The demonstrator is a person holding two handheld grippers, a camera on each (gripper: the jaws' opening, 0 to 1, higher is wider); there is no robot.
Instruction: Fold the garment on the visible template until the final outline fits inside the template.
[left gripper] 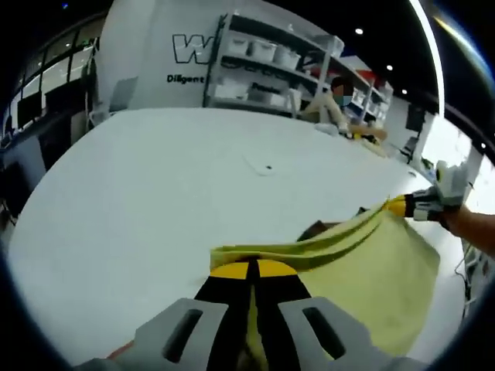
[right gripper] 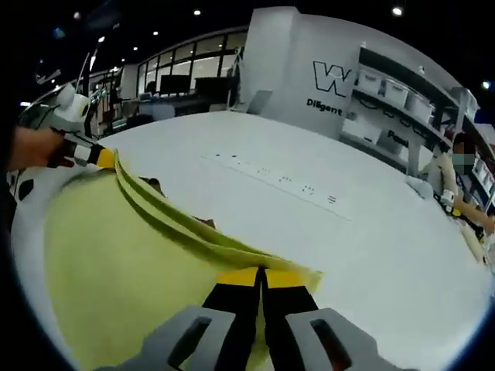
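Note:
A yellow-green garment [left gripper: 371,270] hangs lifted over the white table [left gripper: 155,201], its top edge stretched between both grippers. My left gripper [left gripper: 253,270] is shut on one end of that edge. In the left gripper view the right gripper [left gripper: 414,205] comes in from the right, pinching the other end. In the right gripper view the garment [right gripper: 116,270] spreads to the left, my right gripper [right gripper: 261,277] is shut on its edge, and the left gripper [right gripper: 97,156] holds the far end. A dark patch [left gripper: 321,229] under the cloth may be the template.
Shelving with white bins [left gripper: 271,69] stands behind the table, and a person [left gripper: 336,104] sits at its far side. A dotted line of small marks [right gripper: 271,178] runs across the white table [right gripper: 371,232]. Windows and desks [right gripper: 178,77] lie beyond.

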